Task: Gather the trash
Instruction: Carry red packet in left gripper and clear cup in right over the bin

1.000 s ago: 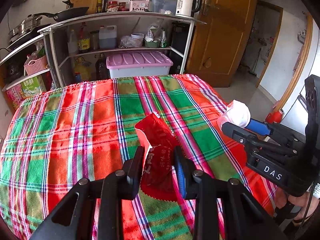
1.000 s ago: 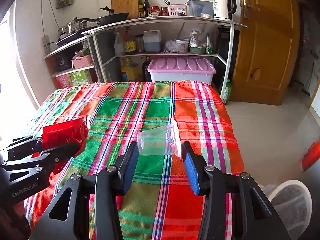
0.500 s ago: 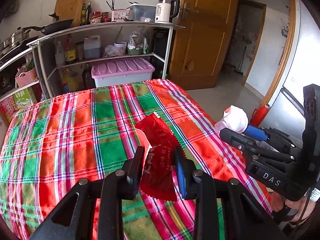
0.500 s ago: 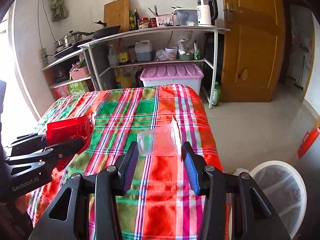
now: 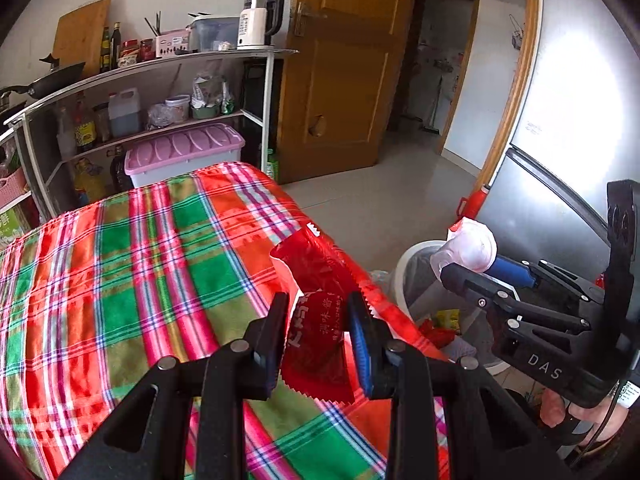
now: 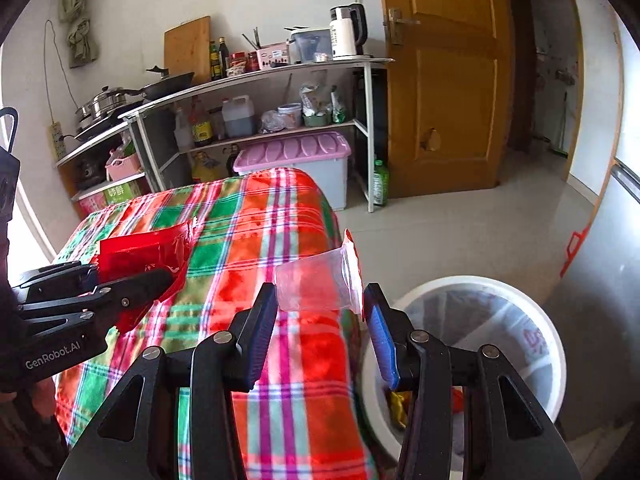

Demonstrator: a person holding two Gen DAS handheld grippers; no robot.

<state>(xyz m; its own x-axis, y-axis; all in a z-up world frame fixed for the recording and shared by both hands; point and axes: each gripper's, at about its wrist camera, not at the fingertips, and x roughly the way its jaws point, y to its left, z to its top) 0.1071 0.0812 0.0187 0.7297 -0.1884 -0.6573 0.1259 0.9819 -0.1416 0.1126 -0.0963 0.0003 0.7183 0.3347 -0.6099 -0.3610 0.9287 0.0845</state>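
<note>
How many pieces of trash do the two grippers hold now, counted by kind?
Red snack wrapper, in the left gripper: 1
Clear plastic cup, in the right gripper: 1
Total: 2

The wrapper [image 5: 320, 320] is glossy red plastic film with a zigzag-cut edge. The cup [image 6: 316, 286] is thin clear plastic, smooth. The tablecloth [image 5: 140, 260] is woven cloth, matt, a little rough. The bin [image 6: 520, 300] is smooth white plastic with a thin clear liner. The door [image 6: 444, 80] is varnished wood, slightly shiny. The fridge [image 5: 560, 140] looks like brushed metal. The floor [image 6: 460, 224] is glossy tile.
</note>
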